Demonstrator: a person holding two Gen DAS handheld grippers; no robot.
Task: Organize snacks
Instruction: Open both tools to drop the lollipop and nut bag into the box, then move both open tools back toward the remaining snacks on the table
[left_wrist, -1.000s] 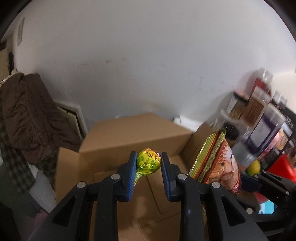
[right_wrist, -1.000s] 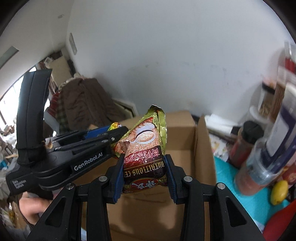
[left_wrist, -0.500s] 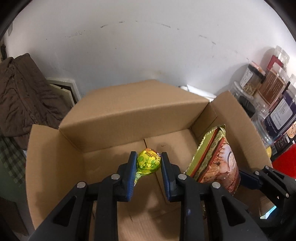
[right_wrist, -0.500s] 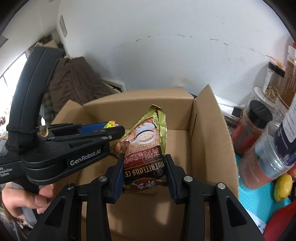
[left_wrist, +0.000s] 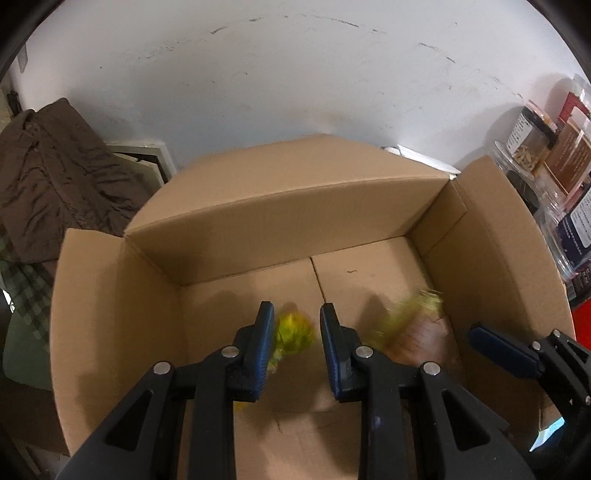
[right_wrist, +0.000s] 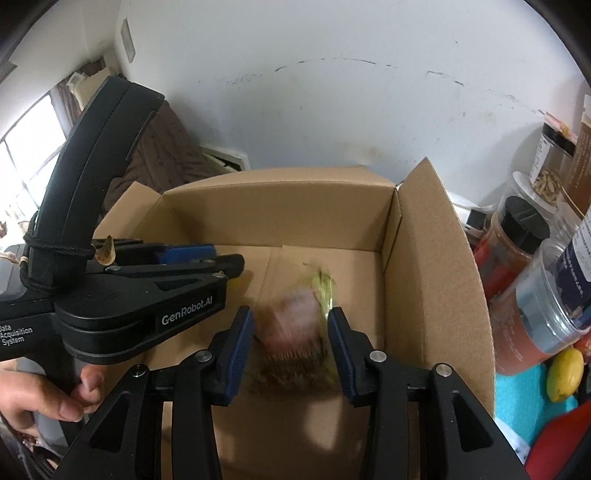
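Both grippers have dropped lower over the box since a second ago, and both snacks have gone from sharp and clamped to blurred smears below the pads. Left gripper (left_wrist: 297, 334): jaws stand apart, the yellow candy (left_wrist: 291, 338) sits in the gap but looks clear of both pads, so released and falling, or just landed on the floor of the box (left_wrist: 110, 295). Right gripper (right_wrist: 290, 343): jaws opening, the cereal packet (right_wrist: 295, 339) is between them but loose, blurred, tipping toward the floor with its long axis running away from the gripper toward the back wall. The packet is heading for the right side of the box, beside the right wall; the candy is left of the floor seam, near the middle. The two are apart, not touching. Each snack lies straight below and just ahead of its own gripper, so neither hand needs to cross over. My read: the drop is done; next comes lifting both grippers clear and fetching more. Jars (right_wrist: 517, 251) stand outside the right wall.
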